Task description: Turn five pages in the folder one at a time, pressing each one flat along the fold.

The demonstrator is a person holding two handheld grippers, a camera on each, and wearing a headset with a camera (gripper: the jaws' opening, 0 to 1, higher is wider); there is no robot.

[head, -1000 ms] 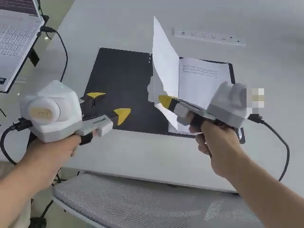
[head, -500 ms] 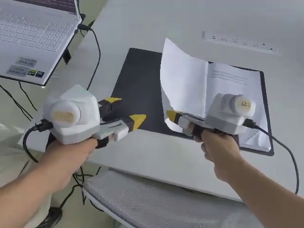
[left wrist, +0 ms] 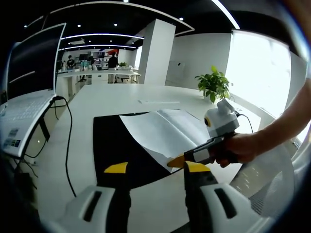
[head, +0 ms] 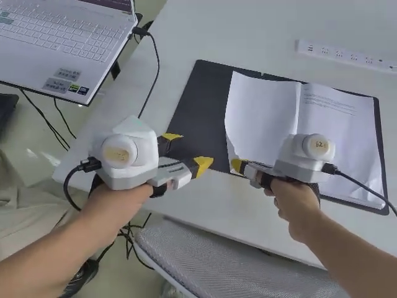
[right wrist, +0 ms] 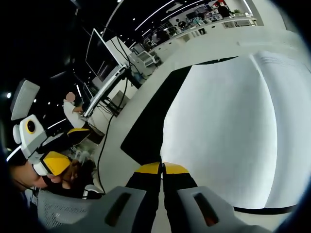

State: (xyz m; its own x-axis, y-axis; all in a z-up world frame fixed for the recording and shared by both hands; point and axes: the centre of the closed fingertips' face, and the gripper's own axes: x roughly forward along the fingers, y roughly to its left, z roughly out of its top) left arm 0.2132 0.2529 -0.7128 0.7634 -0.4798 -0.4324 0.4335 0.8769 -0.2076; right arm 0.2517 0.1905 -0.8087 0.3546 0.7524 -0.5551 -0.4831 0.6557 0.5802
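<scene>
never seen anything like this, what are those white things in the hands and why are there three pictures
No robot here: a person holds a gripper in each hand, each with two yellow-tipped fingers. One picture comes from a camera on the person's head, looking down at the table. The two round ones come from cameras riding on the grippers. On the table lie an open black folder, a laptop and a power strip. The right gripper has its fingers closed on the bottom edge of a white page, lifted partway over. The left gripper is open and holds nothing.

Bright open office, white table (head: 260,37), laptop (head: 62,37), potted plant (left wrist: 214,86).
</scene>
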